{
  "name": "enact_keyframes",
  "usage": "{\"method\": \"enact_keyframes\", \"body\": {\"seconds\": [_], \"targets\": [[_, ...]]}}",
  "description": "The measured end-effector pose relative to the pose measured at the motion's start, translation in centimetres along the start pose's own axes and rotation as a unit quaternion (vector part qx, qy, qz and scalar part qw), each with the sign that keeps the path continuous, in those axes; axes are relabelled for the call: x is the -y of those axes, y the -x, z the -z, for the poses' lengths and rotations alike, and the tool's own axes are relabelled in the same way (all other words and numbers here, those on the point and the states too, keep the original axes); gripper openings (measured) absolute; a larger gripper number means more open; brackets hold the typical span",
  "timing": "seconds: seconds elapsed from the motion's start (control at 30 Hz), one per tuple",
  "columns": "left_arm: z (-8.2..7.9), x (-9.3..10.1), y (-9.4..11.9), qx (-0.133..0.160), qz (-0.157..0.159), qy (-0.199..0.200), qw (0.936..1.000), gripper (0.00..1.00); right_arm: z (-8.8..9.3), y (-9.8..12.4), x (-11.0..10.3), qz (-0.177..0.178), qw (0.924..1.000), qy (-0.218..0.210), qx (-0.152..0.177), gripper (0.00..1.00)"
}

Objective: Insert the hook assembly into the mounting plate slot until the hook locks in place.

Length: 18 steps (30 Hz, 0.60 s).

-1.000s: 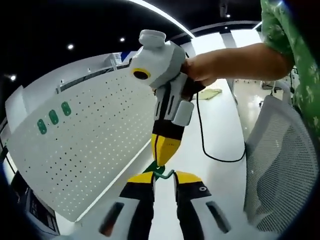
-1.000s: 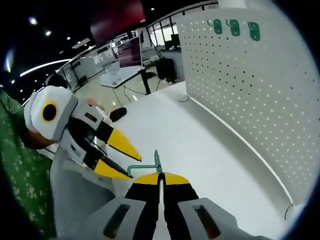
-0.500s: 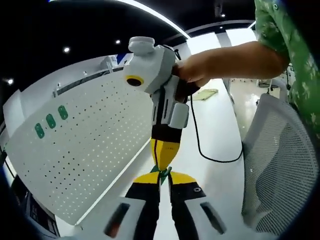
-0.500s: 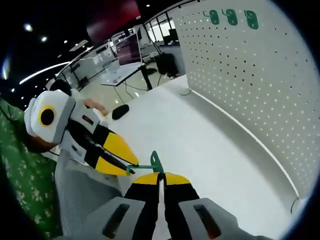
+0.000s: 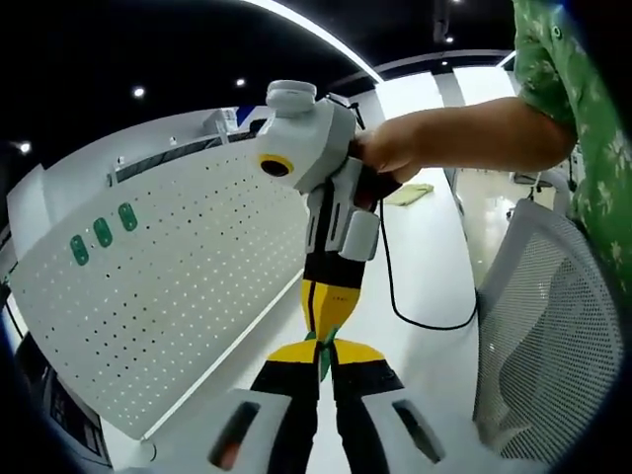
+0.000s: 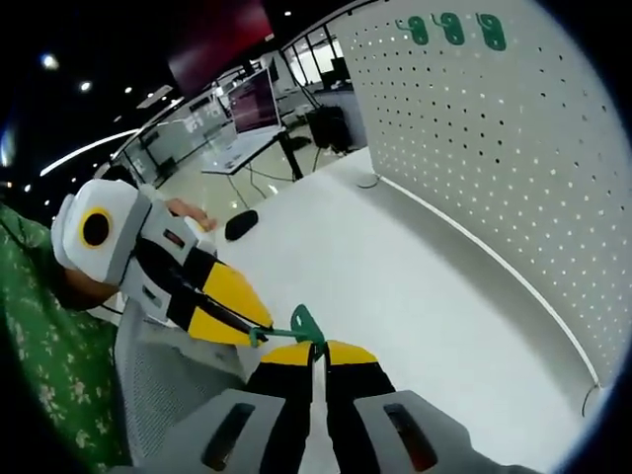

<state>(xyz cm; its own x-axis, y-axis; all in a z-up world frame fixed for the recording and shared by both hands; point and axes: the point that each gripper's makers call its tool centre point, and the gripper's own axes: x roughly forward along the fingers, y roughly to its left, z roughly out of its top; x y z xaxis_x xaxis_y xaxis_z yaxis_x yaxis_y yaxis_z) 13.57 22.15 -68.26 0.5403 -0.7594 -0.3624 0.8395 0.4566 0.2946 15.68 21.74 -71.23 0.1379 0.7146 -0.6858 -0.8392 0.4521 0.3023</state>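
Note:
A small green hook [image 6: 301,324] hangs in the air between my two grippers, above the white table [image 6: 395,286]. My right gripper [image 6: 316,346] is shut on one end of it. My left gripper [image 5: 321,348] is shut on the other end, where the green hook [image 5: 324,357] peeks out between the yellow tips. In the left gripper view the right gripper [image 5: 326,331] reaches down, held by a hand. In the right gripper view the left gripper [image 6: 259,331] comes in from the left. The white pegboard [image 5: 178,267] [image 6: 494,148] stands beside the table and carries three green hooks [image 5: 102,233] [image 6: 452,28].
A white mesh chair [image 5: 543,336] [image 6: 168,385] stands close behind the grippers. A black cable [image 5: 395,286] trails across the table. A dark oval object [image 6: 240,223] lies at the table's far end. Desks with a monitor [image 6: 255,104] stand beyond.
A second ago my left gripper's jaws stood apart around the hook; now they are shut on it. My right gripper has kept its hold, and the hook has tilted slightly.

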Motion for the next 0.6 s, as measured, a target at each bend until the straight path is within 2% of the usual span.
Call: {"method": "enact_keyframes", "body": {"seconds": [0.2, 0.3, 0.5, 0.6], "targets": [[-0.1, -0.5, 0.2, -0.001, -0.008, 0.020, 0.9998, 0.03, -0.2, -0.1, -0.1, -0.007, 0.9999, -0.008, 0.011, 0.03], [-0.1, -1.0, 0.4, 0.005, -0.018, 0.043, 0.9989, 0.03, -0.4, -0.2, 0.0, -0.012, 0.9995, -0.017, 0.023, 0.03], [-0.3, -1.9, 0.6, 0.023, -0.030, 0.089, 0.9953, 0.03, -1.2, 0.0, 0.1, -0.020, 0.9961, -0.053, 0.067, 0.04], [-0.5, -2.2, 0.6, 0.027, -0.038, 0.098, 0.9941, 0.03, -1.7, 0.2, 0.3, -0.019, 0.9928, -0.072, 0.094, 0.04]]}}
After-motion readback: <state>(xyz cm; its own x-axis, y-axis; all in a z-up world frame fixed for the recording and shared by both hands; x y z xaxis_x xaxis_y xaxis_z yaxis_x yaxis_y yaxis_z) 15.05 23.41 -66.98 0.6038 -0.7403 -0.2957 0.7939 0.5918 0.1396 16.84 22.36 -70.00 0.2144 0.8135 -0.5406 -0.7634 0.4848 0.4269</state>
